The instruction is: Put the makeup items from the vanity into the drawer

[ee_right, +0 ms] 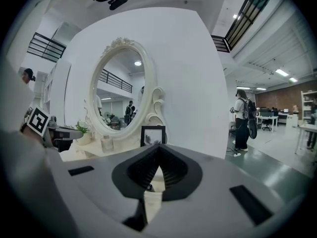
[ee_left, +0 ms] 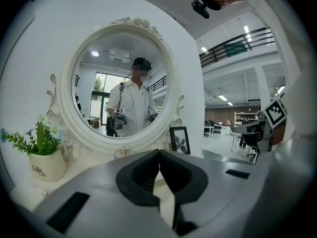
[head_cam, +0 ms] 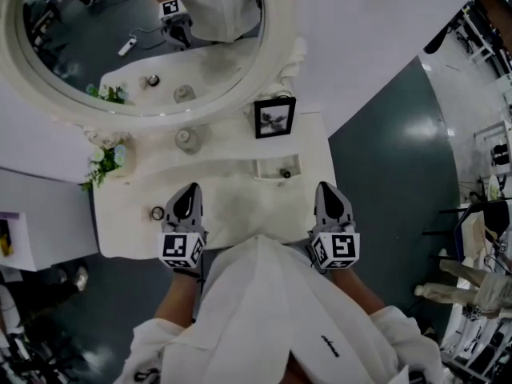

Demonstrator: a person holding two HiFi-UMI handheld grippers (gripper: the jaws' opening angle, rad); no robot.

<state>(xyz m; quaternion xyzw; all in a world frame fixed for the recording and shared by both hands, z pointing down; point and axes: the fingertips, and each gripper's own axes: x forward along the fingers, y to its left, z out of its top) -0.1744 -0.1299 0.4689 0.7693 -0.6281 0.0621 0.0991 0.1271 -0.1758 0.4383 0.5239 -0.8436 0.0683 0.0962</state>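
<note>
- Head view: white vanity top (head_cam: pixel 240 206) mid-frame, oval mirror (head_cam: pixel 276 46) filling the upper left.
- Left gripper (head_cam: pixel 189 194) at lower centre-left, right gripper (head_cam: pixel 330 192) at lower centre-right, both over the near edge of the top, tips pointing up-frame.
- Small round jar (head_cam: pixel 158 213) just left of the left gripper, apart from it.
- Glass bottle (head_cam: pixel 187 140) under the mirror's rim; small dark item (head_cam: pixel 285 174) in a shallow tray (head_cam: pixel 264 168) right of centre; picture frame (head_cam: pixel 274 117) above the tray; flower pot (head_cam: pixel 104 165) at the left edge of the top.
- Left gripper view: jaws pressed together at centre-bottom, nothing between them. Mirror (ee_left: pixel 119 83) ahead, flower pot (ee_left: pixel 47 163) lower left, picture frame (ee_left: pixel 180 139) right of centre.
- Right gripper view: jaws fully together, nothing held. Picture frame (ee_right: pixel 152 134) straight beyond the tips, glass bottle (ee_right: pixel 106 143) and mirror (ee_right: pixel 121 90) left of it, a bystander (ee_right: pixel 242 120) at the right.
</note>
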